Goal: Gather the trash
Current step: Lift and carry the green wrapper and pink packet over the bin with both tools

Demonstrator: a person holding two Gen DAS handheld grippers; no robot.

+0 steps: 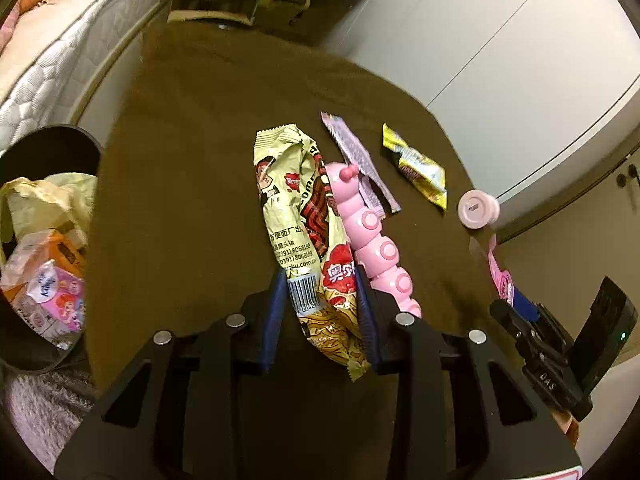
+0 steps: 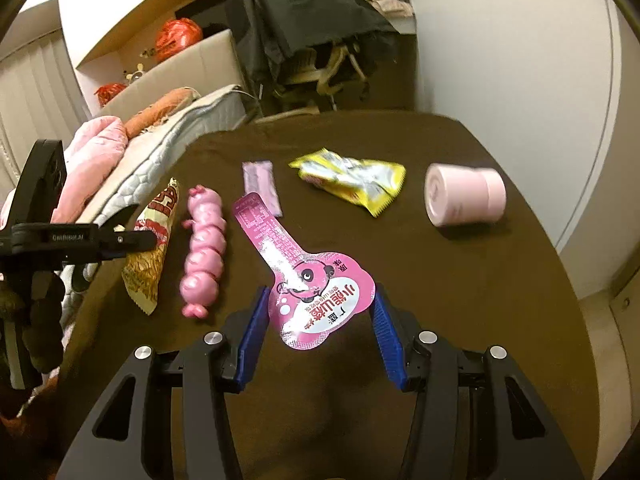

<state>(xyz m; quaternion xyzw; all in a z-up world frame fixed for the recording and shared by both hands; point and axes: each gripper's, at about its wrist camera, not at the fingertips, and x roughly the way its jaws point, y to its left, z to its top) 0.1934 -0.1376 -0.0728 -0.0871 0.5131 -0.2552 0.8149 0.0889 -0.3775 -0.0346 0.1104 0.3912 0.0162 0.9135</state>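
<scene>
My left gripper is closed on the lower end of a pale green noodle-snack wrapper, which lies lengthwise over the brown table; it also shows in the right wrist view. My right gripper is open, its blue fingers on either side of a pink panda-print wrapper lying flat on the table. A lilac wrapper and a yellow wrapper lie further back. A black bin with trash inside stands left of the table.
A pink caterpillar toy lies between the two wrappers. A pink jar lies on its side at the right. A mattress is at the left, a dark chair behind the table, white wall to the right.
</scene>
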